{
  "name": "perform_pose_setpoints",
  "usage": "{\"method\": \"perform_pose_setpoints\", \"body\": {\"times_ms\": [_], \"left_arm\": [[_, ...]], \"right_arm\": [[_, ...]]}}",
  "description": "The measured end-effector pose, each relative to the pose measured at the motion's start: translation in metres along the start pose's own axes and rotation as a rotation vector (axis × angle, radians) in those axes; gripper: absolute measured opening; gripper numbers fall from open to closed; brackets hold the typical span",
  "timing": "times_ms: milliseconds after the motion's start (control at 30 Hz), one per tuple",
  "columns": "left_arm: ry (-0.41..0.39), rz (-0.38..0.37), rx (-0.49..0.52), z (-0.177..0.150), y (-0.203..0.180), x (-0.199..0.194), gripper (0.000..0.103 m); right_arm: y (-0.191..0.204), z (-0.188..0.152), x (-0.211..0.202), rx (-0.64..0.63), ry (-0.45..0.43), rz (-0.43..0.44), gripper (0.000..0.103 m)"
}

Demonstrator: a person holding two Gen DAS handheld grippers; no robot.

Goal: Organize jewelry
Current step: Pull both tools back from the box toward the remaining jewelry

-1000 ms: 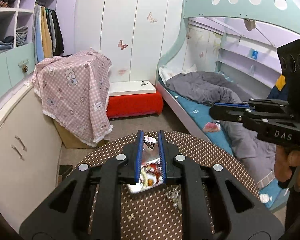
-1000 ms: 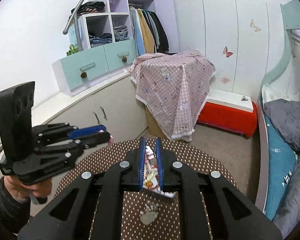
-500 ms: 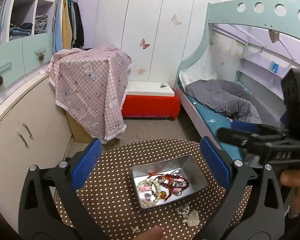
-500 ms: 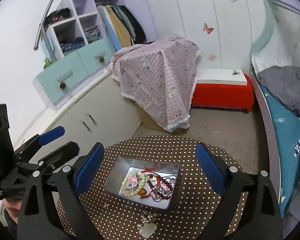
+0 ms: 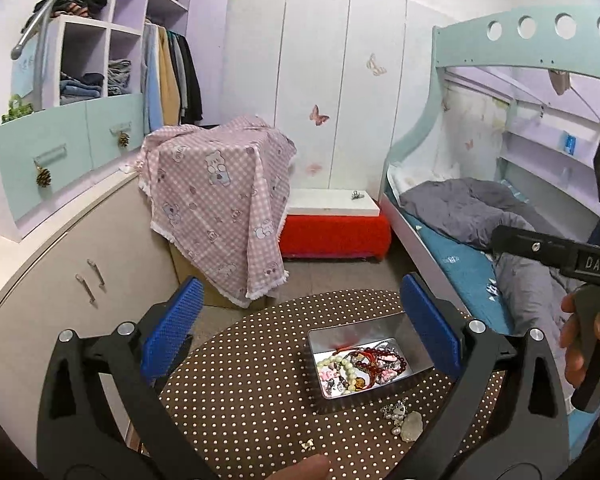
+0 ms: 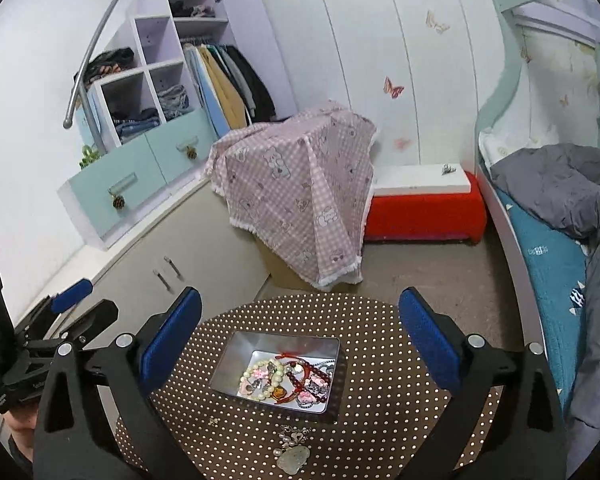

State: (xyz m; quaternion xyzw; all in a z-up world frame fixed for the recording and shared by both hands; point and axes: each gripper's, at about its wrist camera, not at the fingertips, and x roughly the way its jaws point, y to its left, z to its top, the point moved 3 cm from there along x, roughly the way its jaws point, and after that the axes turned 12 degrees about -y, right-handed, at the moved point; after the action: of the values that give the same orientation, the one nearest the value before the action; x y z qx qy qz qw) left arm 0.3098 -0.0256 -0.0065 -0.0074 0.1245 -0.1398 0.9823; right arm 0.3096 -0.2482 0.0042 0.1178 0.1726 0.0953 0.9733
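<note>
One dotted round table (image 5: 252, 380), bedroom.

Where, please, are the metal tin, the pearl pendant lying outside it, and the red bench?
metal tin (image 6: 228, 364): right wrist view, left inner wall.
pearl pendant (image 6: 293, 455): right wrist view, pale stone.
red bench (image 6: 424, 216): right wrist view, red front.

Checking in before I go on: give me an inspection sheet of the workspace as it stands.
Surface: round table, brown dotted cloth.
Job's things: metal tin full of beads and bracelets; pearl pendant and small charm lie outside it.
Clutter: nothing seen.
Grippers: left gripper and right gripper open, empty.
Cables: nothing seen.
Surroundings: bunk bed, checked cloth over a box, red bench.
</note>
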Motion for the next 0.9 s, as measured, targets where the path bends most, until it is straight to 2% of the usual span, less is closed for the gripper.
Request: {"method": "perform_pose_setpoints", "body": {"times_ms": [133,233,433,567,733,900], "left_arm": [[-0.014,0.012,-0.009,0.000,0.005,-0.011,0.097],[-0.023,0.030,-0.004,-0.004,0.007,-0.020,0.097],[-0.011,0.055,0.005,-0.020,0.012,-0.034,0.097],[0.010,0.062,-0.002,-0.032,0.014,-0.039,0.097],[0.033,0.064,0.005,-0.047,0.013,-0.043,0.097],[0.100,0.076,0.017,-0.073,0.013,-0.040,0.097]], "right_arm": [[0.008,0.005,-0.019,-0.035,-0.040,-0.046,0.095],[0.015,0.003,-0.043,-0.077,-0.125,-0.077,0.095],[0.017,-0.020,-0.070,-0.109,-0.223,-0.098,0.095],[0.015,-0.041,-0.068,-0.125,-0.192,-0.104,0.095],[0.007,-0.066,-0.055,-0.120,-0.076,-0.121,0.095],[0.001,-0.098,-0.039,-0.101,0.051,-0.102,0.095]]}}
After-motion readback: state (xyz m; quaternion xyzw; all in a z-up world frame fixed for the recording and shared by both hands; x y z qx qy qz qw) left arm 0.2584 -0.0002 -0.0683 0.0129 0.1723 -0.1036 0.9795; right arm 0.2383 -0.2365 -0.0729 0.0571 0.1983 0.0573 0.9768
